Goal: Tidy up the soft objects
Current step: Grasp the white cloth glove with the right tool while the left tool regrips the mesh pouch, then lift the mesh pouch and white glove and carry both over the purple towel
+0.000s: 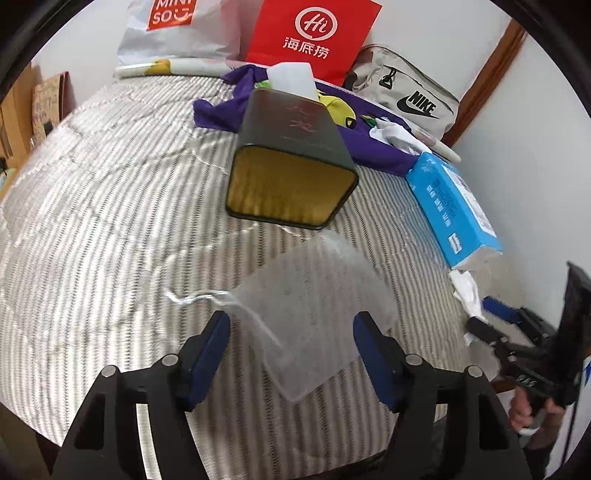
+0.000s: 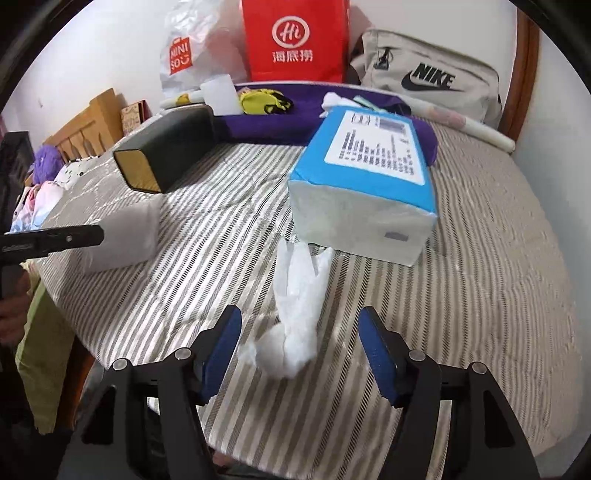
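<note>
A sheer white mesh drawstring pouch [image 1: 314,306] lies flat on the striped cloth; my left gripper [image 1: 291,354] is open just over its near end. It also shows in the right wrist view [image 2: 122,236]. A crumpled white tissue [image 2: 295,317] lies on the cloth, and my right gripper [image 2: 299,354] is open with the tissue's near end between its blue pads. The tissue also shows in the left wrist view [image 1: 466,291], beside the right gripper [image 1: 487,317]. A blue tissue pack [image 2: 365,184] lies just beyond the tissue. A dark box with a gold open end [image 1: 291,162] lies on its side.
At the back stand a red paper bag [image 1: 314,37], a white Miniso bag [image 1: 177,29] and a grey Nike bag [image 1: 406,92]. A purple cloth [image 1: 373,144] with yellow and white items lies before them. The table's near edge [image 1: 110,435] is close below both grippers.
</note>
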Available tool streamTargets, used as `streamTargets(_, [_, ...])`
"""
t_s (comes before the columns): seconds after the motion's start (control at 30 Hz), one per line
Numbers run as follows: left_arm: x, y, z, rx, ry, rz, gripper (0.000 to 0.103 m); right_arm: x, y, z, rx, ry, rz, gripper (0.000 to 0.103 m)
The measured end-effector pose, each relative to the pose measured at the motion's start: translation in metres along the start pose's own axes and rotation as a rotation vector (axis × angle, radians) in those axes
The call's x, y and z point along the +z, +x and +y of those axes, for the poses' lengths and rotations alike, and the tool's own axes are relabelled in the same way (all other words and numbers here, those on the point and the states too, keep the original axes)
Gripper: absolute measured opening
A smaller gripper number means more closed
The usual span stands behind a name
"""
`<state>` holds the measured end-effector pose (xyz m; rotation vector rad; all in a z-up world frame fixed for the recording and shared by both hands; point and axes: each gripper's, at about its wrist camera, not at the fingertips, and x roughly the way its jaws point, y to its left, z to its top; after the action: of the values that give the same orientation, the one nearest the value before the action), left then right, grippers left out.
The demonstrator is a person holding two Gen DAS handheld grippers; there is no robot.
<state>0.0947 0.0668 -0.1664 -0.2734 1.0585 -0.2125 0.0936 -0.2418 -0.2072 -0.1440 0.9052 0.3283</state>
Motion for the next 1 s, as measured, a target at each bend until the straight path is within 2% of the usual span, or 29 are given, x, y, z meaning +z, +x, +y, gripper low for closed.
streamTargets(0.07, [0.002,0.005,-0.007,0.026,0.013,0.003,0.071,0.0,0.009,0.0,0.001,0.012,0.026,0.066])
streamTargets(0.13, [0.005,0.012,-0.019,0.085,0.056,0.002,0.073,-0.002,0.011,0.002,-0.013,0.005,0.005,0.065])
streamTargets(0.2, [0.004,0.018,-0.03,0.129,0.09,-0.006,0.084,-0.004,0.011,0.004,-0.025,-0.011,-0.001,0.065])
streamTargets(0.27, [0.002,0.024,-0.04,0.169,0.123,-0.018,0.091,-0.006,0.011,0.004,-0.031,-0.013,-0.014,0.062])
streamTargets(0.33, [-0.001,0.029,-0.048,0.234,0.171,-0.027,0.091,-0.008,0.01,0.003,-0.038,-0.011,-0.032,0.055])
streamTargets(0.37, [-0.002,0.032,-0.052,0.259,0.19,-0.037,0.092,-0.009,0.009,0.002,-0.041,-0.01,-0.04,0.048])
streamTargets(0.43, [-0.003,0.032,-0.052,0.261,0.195,-0.067,0.092,-0.009,0.008,0.0,-0.045,-0.001,-0.052,0.034])
streamTargets(0.47, [-0.003,0.031,-0.052,0.261,0.197,-0.076,0.086,-0.01,0.007,-0.002,-0.054,0.006,-0.059,0.028])
streamTargets(0.53, [-0.004,0.028,-0.052,0.251,0.217,-0.11,0.07,-0.01,0.007,-0.006,-0.045,0.017,-0.069,0.026])
streamTargets(0.6, [-0.005,0.025,-0.052,0.244,0.234,-0.131,0.048,-0.012,0.006,-0.009,-0.036,0.024,-0.079,0.025])
streamTargets(0.77, [-0.008,0.021,-0.051,0.198,0.245,-0.143,0.015,-0.013,0.004,-0.008,-0.038,0.022,-0.072,0.025])
streamTargets(0.87, [-0.007,0.018,-0.042,0.141,0.205,-0.13,0.008,-0.016,0.001,-0.009,-0.033,0.018,-0.057,0.025])
streamTargets(1.0, [-0.009,0.011,-0.028,0.059,0.134,-0.115,0.007,-0.019,-0.002,-0.015,-0.031,0.052,-0.044,0.024])
